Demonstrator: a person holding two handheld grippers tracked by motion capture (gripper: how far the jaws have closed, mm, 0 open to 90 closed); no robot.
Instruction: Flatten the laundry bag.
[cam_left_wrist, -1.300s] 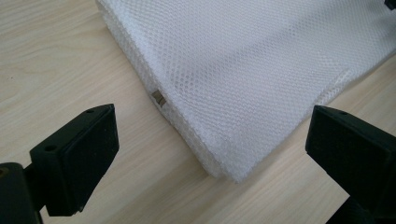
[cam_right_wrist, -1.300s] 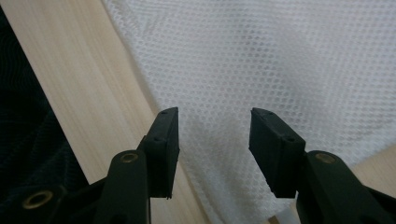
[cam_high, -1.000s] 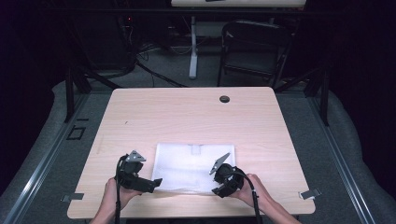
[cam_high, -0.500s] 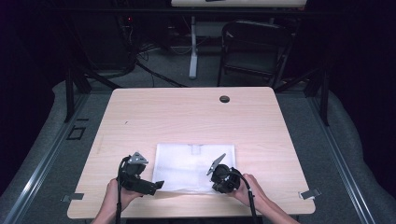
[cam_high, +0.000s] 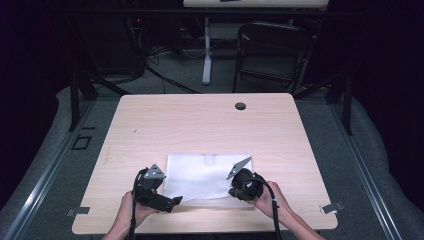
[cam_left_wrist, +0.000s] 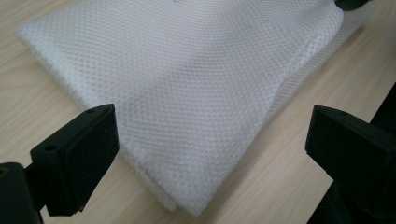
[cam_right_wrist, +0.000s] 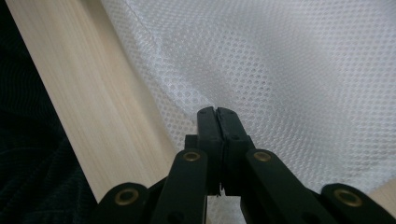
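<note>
Pale wood table (cam_high: 210, 125) stands on grey carpet in a dark room. White mesh cloth (cam_high: 207, 175) lies at its near edge; right gripper (cam_right_wrist: 218, 114) pinches its near corner, left gripper (cam_left_wrist: 205, 140) gapes wide over its other corner.

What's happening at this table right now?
A person at a wooden table is working on a white mesh cloth with a claw tool in each hand. The right claw has just closed and is pinched shut on the cloth near its right front part, pulling the mesh up into a slight ridge. The left claw is wide open at the cloth's left front corner, one jaw on either side, not gripping it yet.
</note>
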